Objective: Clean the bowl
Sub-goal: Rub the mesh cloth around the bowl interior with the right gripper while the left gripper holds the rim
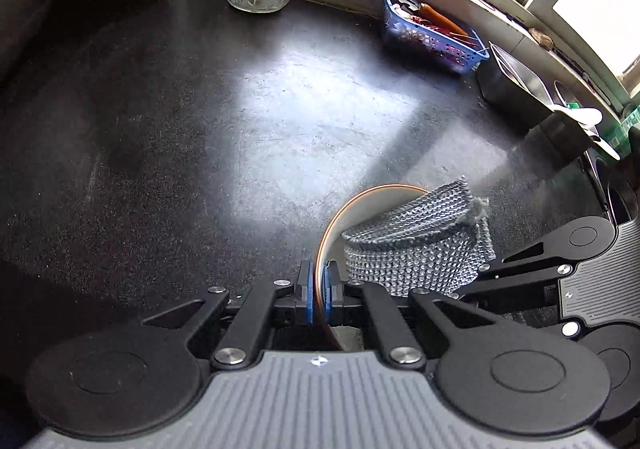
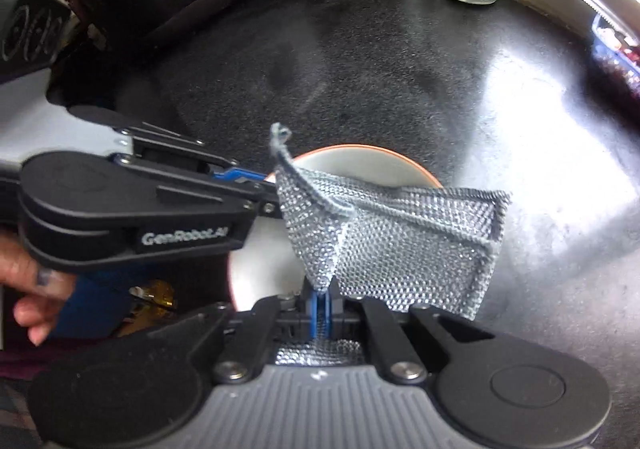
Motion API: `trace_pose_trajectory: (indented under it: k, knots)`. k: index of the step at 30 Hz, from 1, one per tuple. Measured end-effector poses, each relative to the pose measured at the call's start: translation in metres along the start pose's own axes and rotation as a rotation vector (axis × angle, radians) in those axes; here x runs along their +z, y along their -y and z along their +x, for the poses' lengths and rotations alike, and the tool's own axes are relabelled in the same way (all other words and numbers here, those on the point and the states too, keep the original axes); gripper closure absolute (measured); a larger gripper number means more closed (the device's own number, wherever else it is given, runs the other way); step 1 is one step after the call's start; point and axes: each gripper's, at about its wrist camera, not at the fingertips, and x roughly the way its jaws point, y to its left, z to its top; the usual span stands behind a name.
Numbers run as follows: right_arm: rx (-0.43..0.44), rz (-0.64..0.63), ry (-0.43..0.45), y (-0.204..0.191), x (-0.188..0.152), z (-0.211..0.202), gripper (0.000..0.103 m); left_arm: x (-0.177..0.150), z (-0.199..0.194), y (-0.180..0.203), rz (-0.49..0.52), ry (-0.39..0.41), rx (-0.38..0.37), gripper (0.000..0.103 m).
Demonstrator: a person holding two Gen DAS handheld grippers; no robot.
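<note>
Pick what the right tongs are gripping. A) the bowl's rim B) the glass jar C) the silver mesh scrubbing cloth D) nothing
C: in the right wrist view the right tongs are shut on the silver mesh scrubbing cloth, which hangs over the bowl.

Two close wrist views steeply downward, both sharing bowl (image 1: 360, 209) (image 2: 360, 161), perhaps counter.
</note>
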Motion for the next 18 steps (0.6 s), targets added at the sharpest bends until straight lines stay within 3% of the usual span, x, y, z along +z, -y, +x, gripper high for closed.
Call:
trace_pose_trajectory:
  k: [2,6,13,18]
  knots:
    - [-0.061,-0.063,-0.013,-0.008,-0.001,0.005,0.099,0.002,0.001,0.002,0.039,-0.023,-0.008,0.099]
    - [-0.089,-0.106,-0.020,-0.011,-0.001,0.006,0.099,0.011,0.005,0.003,0.135,-0.091,-0.046,0.096]
    - [-0.112,-0.177,-0.041,-0.013,-0.001,0.007,0.099,0.031,0.009,0.013,0.324,-0.144,-0.051,0.090]
    - [-0.103,-0.223,-0.066,-0.007,0.001,0.010,0.099,0.049,0.020,0.017,0.452,-0.194,-0.096,0.083]
